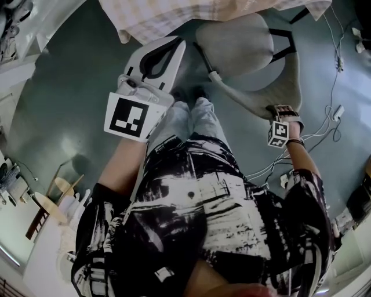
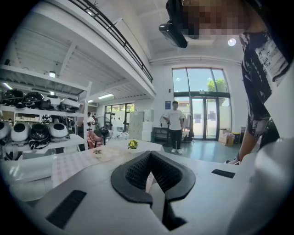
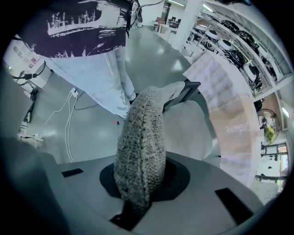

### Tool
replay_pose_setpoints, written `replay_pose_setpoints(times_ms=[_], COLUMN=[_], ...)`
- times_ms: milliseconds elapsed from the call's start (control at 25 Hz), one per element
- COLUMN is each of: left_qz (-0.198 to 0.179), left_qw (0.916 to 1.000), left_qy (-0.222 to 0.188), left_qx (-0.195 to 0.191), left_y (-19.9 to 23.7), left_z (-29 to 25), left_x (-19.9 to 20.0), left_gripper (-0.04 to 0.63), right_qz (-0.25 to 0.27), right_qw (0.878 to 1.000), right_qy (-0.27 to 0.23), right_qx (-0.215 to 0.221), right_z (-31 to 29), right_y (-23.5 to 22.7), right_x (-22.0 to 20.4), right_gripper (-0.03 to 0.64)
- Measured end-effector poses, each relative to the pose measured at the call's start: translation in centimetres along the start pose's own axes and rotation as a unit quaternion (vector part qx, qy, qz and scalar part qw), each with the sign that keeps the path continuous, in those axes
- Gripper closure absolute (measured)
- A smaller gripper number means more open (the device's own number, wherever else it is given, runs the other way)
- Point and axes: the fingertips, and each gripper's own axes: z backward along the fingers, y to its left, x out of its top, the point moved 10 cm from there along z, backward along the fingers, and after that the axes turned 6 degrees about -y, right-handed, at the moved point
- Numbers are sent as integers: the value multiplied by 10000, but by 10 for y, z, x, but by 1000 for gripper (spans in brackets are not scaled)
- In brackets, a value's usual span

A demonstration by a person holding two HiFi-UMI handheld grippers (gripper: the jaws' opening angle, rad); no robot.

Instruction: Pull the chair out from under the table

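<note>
The chair has a grey fabric seat [image 1: 235, 43] and a curved, knitted grey backrest [image 1: 278, 84]. It stands at the edge of the table with the checked cloth [image 1: 174, 14], its seat mostly out from under it. My right gripper [image 1: 282, 113] points down and is shut on the top edge of the backrest [image 3: 142, 137], which fills the space between its jaws [image 3: 140, 183]. The seat [image 3: 186, 124] and the cloth [image 3: 225, 105] lie beyond. My left gripper [image 1: 174, 49] is held up in front of me, away from the chair. Its tips [image 2: 150, 158] meet with nothing between them.
White cables [image 1: 330, 125] trail over the grey floor right of the chair. My legs and feet [image 1: 191, 110] stand just left of the chair. Wooden furniture [image 1: 55, 200] is at the lower left. Shelves of helmets [image 2: 32, 131] and a standing person [image 2: 175, 126] are farther off.
</note>
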Motion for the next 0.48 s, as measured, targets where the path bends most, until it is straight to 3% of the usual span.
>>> replay_pose_setpoints(times_ms=[480], left_qz=[4], left_qw=[9991], left_qy=[47], left_qx=[-425], left_y=[-16], left_z=[-20], left_x=[0], left_gripper=[594], right_qz=[-178], right_qw=[9998], right_qy=[123], right_qx=[48], right_z=[14], right_y=[71], right_x=[-19], right_gripper=[572])
